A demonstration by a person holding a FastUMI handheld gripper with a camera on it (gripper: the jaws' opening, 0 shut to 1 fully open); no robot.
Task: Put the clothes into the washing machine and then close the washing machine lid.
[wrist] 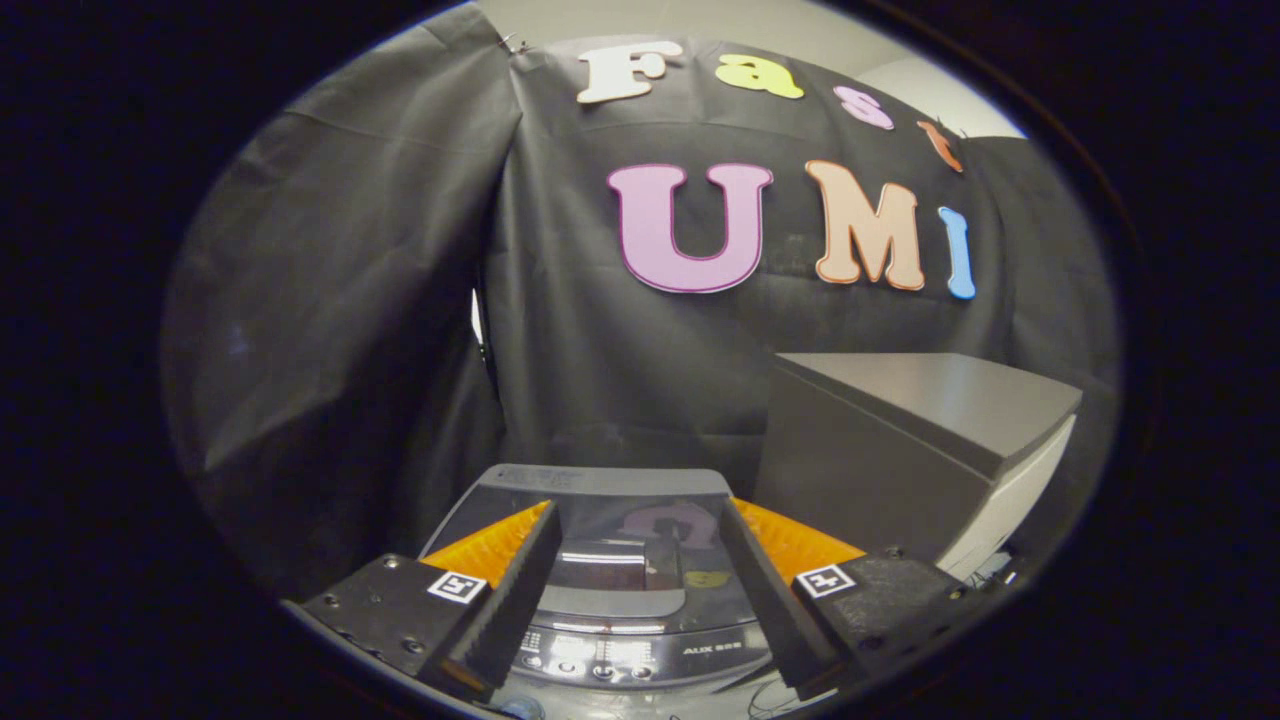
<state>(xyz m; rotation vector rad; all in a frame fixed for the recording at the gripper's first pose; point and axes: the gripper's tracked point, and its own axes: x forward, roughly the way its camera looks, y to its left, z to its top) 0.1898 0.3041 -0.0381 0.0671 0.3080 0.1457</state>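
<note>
Hovering spread and empty, the hand-held gripper [640, 585] faces the washing machine [610, 600], its glass lid [620, 550] lying shut.

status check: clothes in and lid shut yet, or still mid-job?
Lid done, by the look of it: the washing machine lid lies flat and closed, its glossy top reflecting the wall. In hand: nothing; the claw is open and empty above the lid and control panel. Left: unclear, since whether clothes are inside can't be seen. A grey cabinet stands beside the machine.
</note>
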